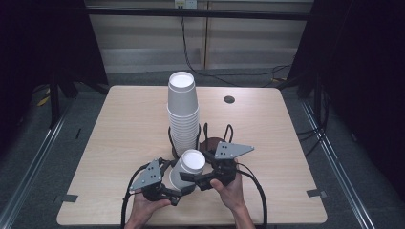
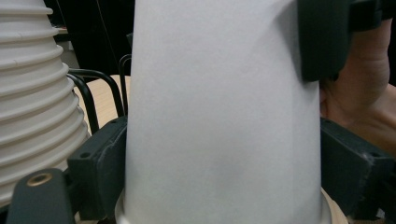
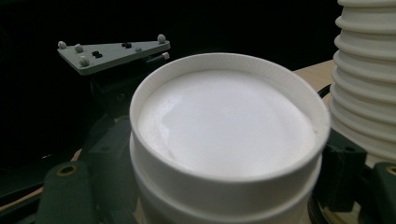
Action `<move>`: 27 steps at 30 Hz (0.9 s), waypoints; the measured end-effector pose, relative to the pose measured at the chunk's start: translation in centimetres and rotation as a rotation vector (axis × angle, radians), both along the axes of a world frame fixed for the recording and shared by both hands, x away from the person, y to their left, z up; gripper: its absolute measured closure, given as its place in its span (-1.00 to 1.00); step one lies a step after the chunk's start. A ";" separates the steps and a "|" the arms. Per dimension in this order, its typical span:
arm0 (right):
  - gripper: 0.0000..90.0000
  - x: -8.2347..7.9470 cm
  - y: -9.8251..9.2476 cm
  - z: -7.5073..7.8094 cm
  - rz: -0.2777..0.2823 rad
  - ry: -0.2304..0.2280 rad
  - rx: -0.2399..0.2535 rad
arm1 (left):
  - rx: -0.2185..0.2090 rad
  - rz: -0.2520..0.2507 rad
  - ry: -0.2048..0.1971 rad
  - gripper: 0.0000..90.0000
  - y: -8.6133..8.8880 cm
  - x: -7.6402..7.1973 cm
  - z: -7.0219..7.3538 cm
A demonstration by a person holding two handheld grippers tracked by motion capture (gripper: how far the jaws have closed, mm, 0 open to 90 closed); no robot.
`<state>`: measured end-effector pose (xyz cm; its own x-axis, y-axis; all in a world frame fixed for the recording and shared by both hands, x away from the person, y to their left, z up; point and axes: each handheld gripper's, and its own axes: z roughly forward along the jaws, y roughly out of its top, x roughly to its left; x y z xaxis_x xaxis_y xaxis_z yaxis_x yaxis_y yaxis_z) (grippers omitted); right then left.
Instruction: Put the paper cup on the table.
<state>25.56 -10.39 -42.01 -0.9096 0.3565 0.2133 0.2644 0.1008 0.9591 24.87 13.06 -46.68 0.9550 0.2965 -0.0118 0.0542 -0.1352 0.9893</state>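
At the near edge of the wooden table (image 1: 119, 143) we see the left gripper (image 1: 168, 189) clamped on the wall of a white paper cup (image 1: 187, 168), bottom up and tilted. Its jaws press either side of the cup (image 2: 219, 121) in the left gripper view. Just right, the right gripper (image 1: 199, 180) also grips the cup (image 3: 226, 135) near its upturned base. Behind stands a tall stack of inverted cups (image 1: 182, 112) in a black wire holder (image 1: 217, 136).
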 end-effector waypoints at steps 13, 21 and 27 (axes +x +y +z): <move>-0.71 0.0 -0.2 -0.2 -0.015 -0.002 0.019 | 0.017 -0.030 0.029 -0.65 -0.3 0.1 -0.3; -0.71 -0.1 -0.7 -0.1 -0.014 0.001 0.017 | 0.042 -0.009 0.043 -0.64 0.4 0.3 -0.1; -0.71 -0.3 -1.4 -0.4 -0.010 0.006 0.028 | 0.069 0.007 0.066 -0.63 1.2 0.5 -0.1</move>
